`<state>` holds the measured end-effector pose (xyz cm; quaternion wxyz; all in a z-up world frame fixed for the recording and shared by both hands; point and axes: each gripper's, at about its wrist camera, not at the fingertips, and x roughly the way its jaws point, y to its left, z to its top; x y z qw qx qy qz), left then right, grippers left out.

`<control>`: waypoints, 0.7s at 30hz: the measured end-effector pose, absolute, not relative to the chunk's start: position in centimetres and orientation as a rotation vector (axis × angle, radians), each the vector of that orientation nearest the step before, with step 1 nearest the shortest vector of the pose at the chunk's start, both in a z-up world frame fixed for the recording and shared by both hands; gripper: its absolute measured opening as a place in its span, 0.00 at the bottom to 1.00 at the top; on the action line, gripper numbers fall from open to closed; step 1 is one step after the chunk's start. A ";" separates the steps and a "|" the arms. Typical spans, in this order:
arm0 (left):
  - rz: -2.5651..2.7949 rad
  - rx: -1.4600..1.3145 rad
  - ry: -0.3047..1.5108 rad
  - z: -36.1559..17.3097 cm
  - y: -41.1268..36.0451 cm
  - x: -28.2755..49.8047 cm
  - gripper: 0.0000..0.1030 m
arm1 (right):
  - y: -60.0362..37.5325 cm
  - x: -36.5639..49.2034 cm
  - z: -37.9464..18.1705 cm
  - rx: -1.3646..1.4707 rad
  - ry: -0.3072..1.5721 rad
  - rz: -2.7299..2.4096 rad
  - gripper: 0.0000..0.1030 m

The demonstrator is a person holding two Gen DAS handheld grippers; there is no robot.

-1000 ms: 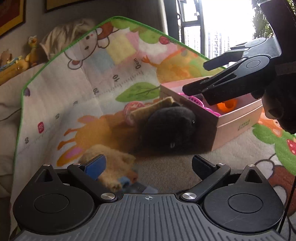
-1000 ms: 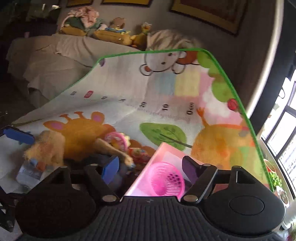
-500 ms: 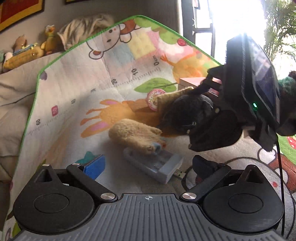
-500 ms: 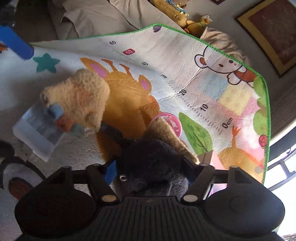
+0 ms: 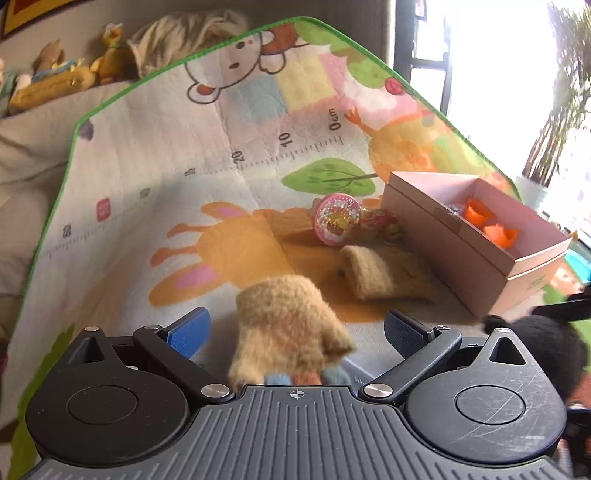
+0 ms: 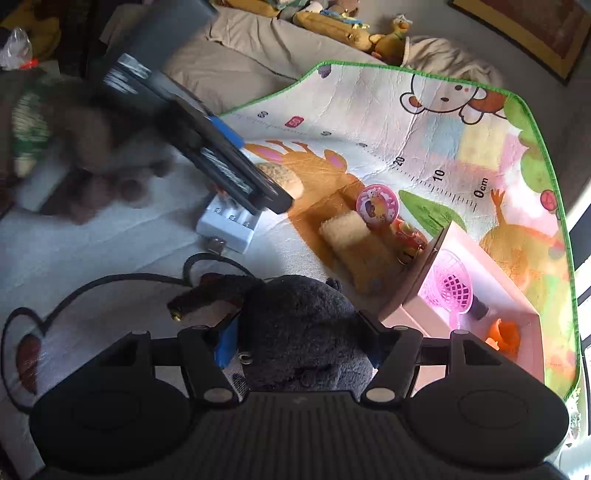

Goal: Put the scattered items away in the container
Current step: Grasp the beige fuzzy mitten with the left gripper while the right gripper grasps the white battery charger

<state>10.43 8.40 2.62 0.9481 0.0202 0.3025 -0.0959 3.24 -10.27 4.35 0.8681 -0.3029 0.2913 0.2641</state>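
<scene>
My right gripper point(image 6: 299, 339) is shut on a dark grey plush toy point(image 6: 306, 325) and holds it above the mat, left of the pink box point(image 6: 480, 295). The box holds a pink basket point(image 6: 448, 286) and orange pieces point(image 6: 504, 332). My left gripper point(image 5: 295, 332) is open around a tan fuzzy mitten point(image 5: 291, 328) that lies on the mat between its fingers. A second tan mitten point(image 5: 380, 273) lies by the box point(image 5: 454, 236). A round pink glitter toy point(image 5: 337, 218) and a small red toy point(image 6: 408, 236) lie beside it.
A white battery charger point(image 6: 229, 221) with a plug lies on the mat under the left gripper. A black cable point(image 6: 110, 280) runs over the mat at the left. A sofa with soft toys point(image 6: 332, 22) stands behind the mat.
My right gripper has lifted the dark plush off the mat and drawn it back to the right. My left gripper has moved forward over the tan mitten, which now sits between its open fingers.
</scene>
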 end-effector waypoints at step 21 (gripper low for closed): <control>-0.187 -0.056 0.570 5.1 11.3 9.0 0.60 | -4.5 6.2 5.4 -0.299 0.591 0.654 0.75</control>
